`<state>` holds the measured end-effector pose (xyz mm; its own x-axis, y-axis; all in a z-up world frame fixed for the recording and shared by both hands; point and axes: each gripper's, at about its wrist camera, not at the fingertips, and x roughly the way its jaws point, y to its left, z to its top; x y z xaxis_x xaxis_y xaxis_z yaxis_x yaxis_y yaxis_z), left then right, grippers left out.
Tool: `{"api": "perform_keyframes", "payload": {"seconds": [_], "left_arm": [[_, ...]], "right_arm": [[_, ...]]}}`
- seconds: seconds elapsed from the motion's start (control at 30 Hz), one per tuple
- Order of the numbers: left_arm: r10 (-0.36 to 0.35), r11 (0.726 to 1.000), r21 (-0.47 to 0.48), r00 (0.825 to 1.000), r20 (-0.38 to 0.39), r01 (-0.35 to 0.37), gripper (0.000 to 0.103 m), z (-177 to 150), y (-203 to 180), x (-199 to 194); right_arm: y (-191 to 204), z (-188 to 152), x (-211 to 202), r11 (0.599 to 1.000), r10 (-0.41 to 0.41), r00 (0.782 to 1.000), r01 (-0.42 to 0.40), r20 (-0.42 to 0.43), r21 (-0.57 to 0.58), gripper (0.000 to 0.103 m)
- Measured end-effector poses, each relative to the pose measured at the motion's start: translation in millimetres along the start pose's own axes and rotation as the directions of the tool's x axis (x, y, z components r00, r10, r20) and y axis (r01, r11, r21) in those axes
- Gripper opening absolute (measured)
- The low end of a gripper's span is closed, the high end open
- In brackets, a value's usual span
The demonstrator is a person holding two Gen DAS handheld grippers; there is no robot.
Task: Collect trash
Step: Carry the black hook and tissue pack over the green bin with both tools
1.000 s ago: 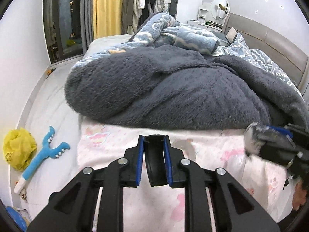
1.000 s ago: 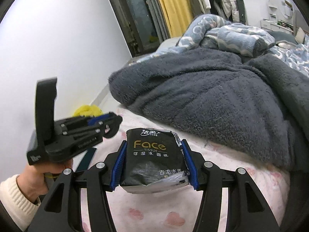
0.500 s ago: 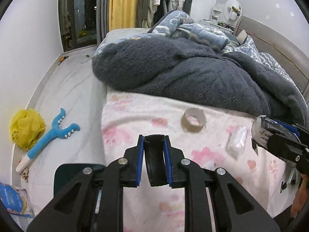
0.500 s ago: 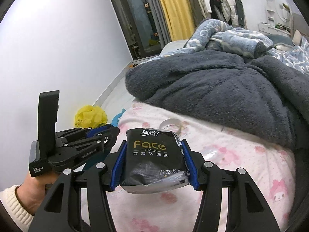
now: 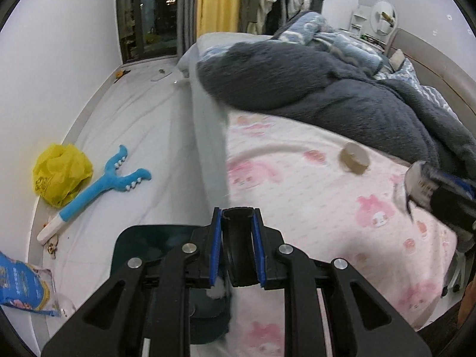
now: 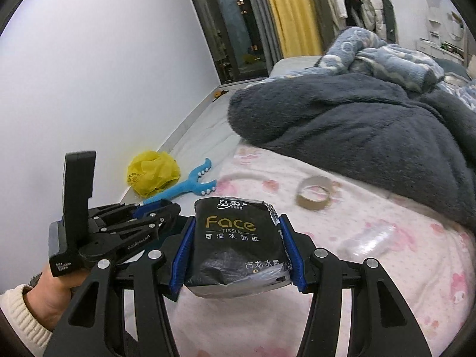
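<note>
The bed (image 5: 312,178) carries a tape roll (image 6: 313,197) and a clear wrapper (image 6: 369,239). A dark bin (image 5: 139,239) stands on the floor just left of it, below the left tool (image 5: 237,232), which is clamped on a black ring (image 5: 238,255). The right tool (image 6: 238,247) grips a tissue pack (image 6: 238,238), with the bin to its left, so its drop likely goes leftward.

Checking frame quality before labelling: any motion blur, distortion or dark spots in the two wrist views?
Left wrist view: bed edge and grey blanket smeared by motion, right tool blurred; own left tool sharp. Right wrist view: tissue pack crisp, tape roll slightly soft. Both: strong fisheye bending, dark corner vignette, even indoor light, no harsh glare.
</note>
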<state>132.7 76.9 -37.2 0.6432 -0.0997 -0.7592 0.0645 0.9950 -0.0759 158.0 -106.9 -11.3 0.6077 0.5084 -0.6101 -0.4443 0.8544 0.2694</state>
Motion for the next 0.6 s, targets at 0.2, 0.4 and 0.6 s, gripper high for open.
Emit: {"api": "perform_keyframes", "payload": {"seconds": [0.2, 0.4, 0.6], "left_arm": [[0.011, 0.999, -0.050, 1.000, -0.017, -0.012, 0.022, -7.9, 33.9, -0.3], [0.033, 0.996, -0.085, 0.999, -0.042, -0.037, 0.022, -20.2, 66.2, 4.7], [0.048, 0.988, -0.140, 0.994, -0.095, -0.061, 0.022, -36.6, 102.6, 17.2]], "right_arm": [[27.0, 7.1, 19.3, 0.999, 0.037, 0.999, -0.037, -0.008, -0.030, 0.055], [56.8, 10.1, 41.9, 0.995, 0.066, 0.997, -0.068, -0.028, -0.076, 0.055], [81.5, 10.5, 66.0, 0.991, 0.089, 0.994, -0.094, -0.059, -0.099, 0.055]]}}
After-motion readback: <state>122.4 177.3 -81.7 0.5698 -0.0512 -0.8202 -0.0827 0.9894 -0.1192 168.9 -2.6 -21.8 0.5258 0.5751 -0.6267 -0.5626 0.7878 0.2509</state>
